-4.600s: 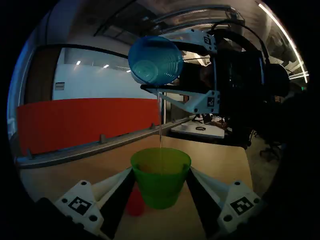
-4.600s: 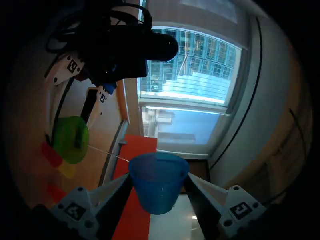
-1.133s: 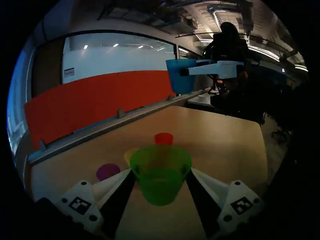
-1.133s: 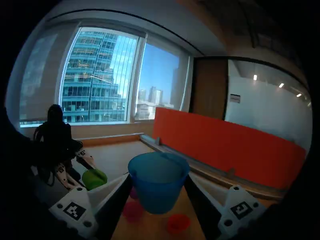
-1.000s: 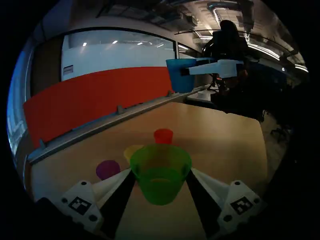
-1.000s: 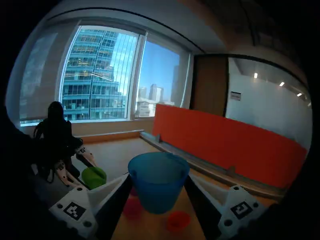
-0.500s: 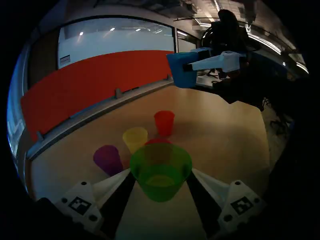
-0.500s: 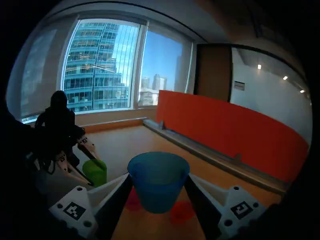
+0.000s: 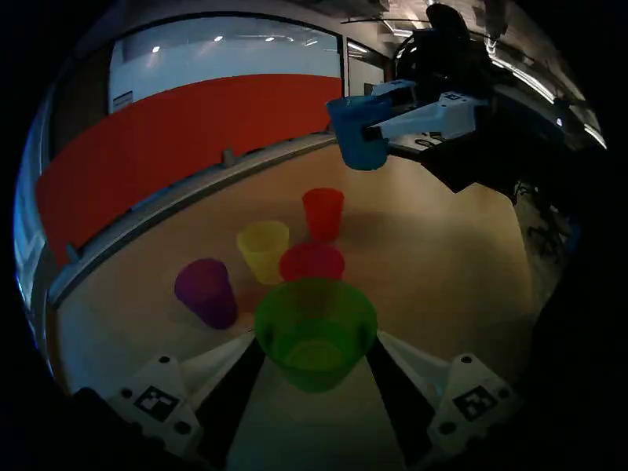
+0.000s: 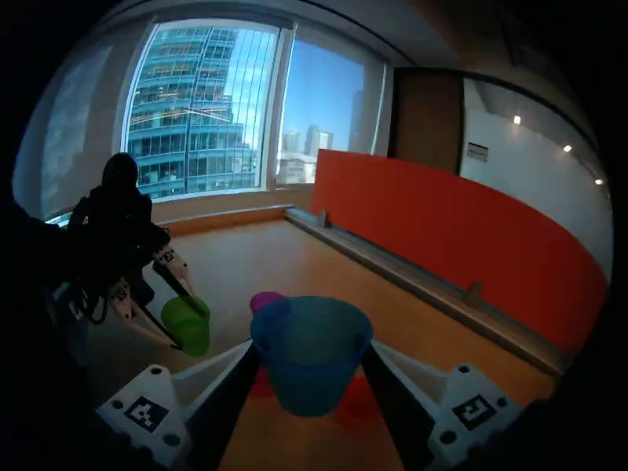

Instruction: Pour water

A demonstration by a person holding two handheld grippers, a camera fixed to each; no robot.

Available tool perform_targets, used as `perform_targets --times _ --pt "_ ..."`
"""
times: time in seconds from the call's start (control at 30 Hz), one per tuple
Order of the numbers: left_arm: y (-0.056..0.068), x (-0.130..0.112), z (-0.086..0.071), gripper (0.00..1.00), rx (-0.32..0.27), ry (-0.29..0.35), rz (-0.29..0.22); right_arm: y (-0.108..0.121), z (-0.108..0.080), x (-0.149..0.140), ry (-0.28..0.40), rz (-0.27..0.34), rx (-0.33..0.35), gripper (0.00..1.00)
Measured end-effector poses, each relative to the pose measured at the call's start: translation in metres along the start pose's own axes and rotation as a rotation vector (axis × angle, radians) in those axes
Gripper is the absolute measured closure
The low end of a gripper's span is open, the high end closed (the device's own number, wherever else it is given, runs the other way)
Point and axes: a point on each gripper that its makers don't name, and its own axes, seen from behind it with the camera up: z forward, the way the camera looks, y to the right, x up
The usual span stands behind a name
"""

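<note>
In the left gripper view a green cup point(image 9: 315, 334) stands upright between my left gripper's point(image 9: 315, 357) fingers, which are shut on it; a little liquid lies in its bottom. Farther off, up right, my right gripper point(image 9: 375, 132) holds a blue cup point(image 9: 357, 132) upright over the wooden table point(image 9: 439, 235). In the right gripper view the blue cup point(image 10: 311, 363) sits between my right gripper's point(image 10: 311, 385) fingers, shut on it. The left gripper point(image 10: 169, 310) with the green cup point(image 10: 187, 324) shows at the left of that view, low above the table.
Four small cups stand on the table beyond the green cup: purple point(image 9: 206, 292), yellow point(image 9: 264, 250), red point(image 9: 312, 263) and orange-red point(image 9: 323, 213). An orange-red partition point(image 9: 180, 141) and a grey rail point(image 9: 196, 200) run along the table's far edge. Large windows point(image 10: 212, 118) lie behind.
Both cups have been carried downward toward the table, so the small cups now show fully in the left gripper view. The blue cup went from tipped and pouring to upright.
</note>
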Motion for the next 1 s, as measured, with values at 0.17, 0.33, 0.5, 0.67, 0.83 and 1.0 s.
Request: perform_targets --times 0.17,0.33,0.5,0.67,0.83,1.0 --pt "-0.003 -0.010 0.005 0.16 -0.004 -0.033 -0.007 -0.001 0.008 -0.014 -0.035 -0.002 0.007 0.11" --pt "-0.004 -0.018 0.009 0.16 -0.012 -0.063 -0.007 -0.004 0.016 -0.030 -0.068 -0.002 0.020 0.11" --pt "-0.006 -0.026 0.014 0.16 -0.018 -0.090 -0.005 -0.009 0.025 -0.046 -0.102 -0.001 0.037 0.11" --pt "-0.007 -0.030 0.019 0.16 -0.027 -0.105 -0.012 -0.012 0.032 -0.061 -0.130 -0.005 0.047 0.11" --pt "-0.008 -0.034 0.024 0.16 -0.035 -0.113 -0.020 -0.014 0.037 -0.074 -0.153 -0.003 0.056 0.10" --pt "-0.006 -0.037 0.028 0.16 -0.045 -0.117 -0.023 -0.015 0.040 -0.083 -0.166 0.000 0.060 0.11"
